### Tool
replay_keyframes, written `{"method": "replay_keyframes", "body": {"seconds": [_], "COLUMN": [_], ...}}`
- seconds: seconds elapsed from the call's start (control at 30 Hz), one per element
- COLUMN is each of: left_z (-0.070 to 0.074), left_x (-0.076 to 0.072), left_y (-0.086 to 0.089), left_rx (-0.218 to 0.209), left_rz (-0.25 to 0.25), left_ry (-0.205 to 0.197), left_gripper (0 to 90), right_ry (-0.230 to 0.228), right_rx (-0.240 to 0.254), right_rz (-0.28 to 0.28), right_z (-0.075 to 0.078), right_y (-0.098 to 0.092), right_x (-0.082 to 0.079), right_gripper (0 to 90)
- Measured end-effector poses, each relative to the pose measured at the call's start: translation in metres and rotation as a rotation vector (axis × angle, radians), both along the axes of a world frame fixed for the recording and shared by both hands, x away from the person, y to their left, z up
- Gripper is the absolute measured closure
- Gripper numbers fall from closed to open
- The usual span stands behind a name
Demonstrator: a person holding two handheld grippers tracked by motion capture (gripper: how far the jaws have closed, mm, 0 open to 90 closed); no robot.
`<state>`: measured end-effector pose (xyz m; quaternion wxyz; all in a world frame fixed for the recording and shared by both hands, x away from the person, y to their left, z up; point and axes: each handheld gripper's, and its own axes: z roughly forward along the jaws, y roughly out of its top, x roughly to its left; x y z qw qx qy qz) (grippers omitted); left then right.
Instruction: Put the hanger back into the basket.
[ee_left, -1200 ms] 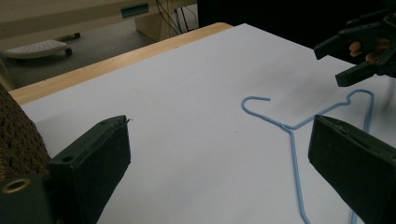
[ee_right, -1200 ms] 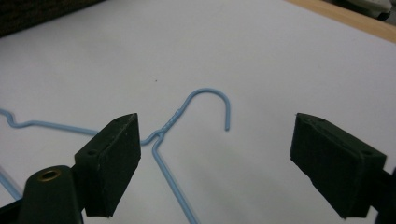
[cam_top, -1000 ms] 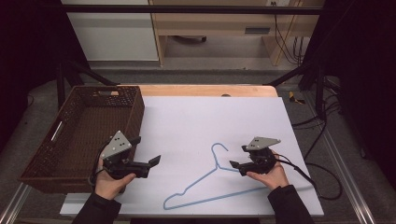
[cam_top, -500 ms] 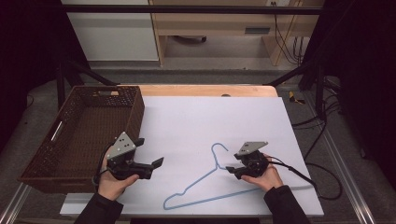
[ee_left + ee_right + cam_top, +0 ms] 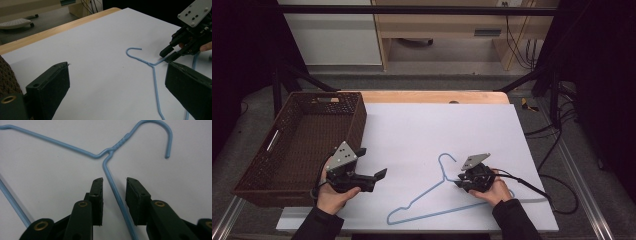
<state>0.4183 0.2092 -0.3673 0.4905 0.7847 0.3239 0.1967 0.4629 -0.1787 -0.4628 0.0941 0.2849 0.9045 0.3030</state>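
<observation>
White sheeting covers the counter (image 5: 437,130), with a strip of pale wood showing along its far edge. On it lies a light blue wire coat hanger (image 5: 432,192), flat, hook pointing away from the person, in the near middle of the sheet. At the counter's left edge sits a dark brown woven basket (image 5: 354,120) with slot handles in its walls.

Right tongs (image 5: 460,183) are down at the hanger, just below the twisted neck. In the right gripper view their jaws are parted, one on each side of the hanger's shoulder wire, which runs between them; they are not closed on it, and whether a jaw touches the wire I cannot tell.

Left tongs (image 5: 381,175) are held just beside the basket's near right corner, aimed toward the hanger and well apart from it. In the left gripper view their jaws are spread wide with nothing but bare sheet between them.
</observation>
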Motion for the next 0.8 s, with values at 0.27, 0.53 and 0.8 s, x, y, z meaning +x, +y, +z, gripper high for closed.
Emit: {"method": "replay_keyframes", "body": {"seconds": [0.27,0.53,0.8], "left_z": [0.003,0.006,0.007], "left_x": [0.0,0.0,0.001], "left_y": [0.004,0.01,0.015], "left_rx": [-0.009,-0.016,-0.021], "left_rz": [0.01,0.02,0.03], "left_ry": [-0.01,-0.019,-0.019], "left_gripper": [5.4,5.5,5.5], "right_ry": [0.0,0.002,0.007], "right_rx": [-0.024,-0.035,-0.035], "right_rz": [-0.001,0.014,0.043], "right_z": [-0.003,-0.002,-0.002], "right_y": [0.001,0.0,-0.001], "right_x": [0.001,0.002,0.004], "right_gripper": [77.5,83.4,85.3]}}
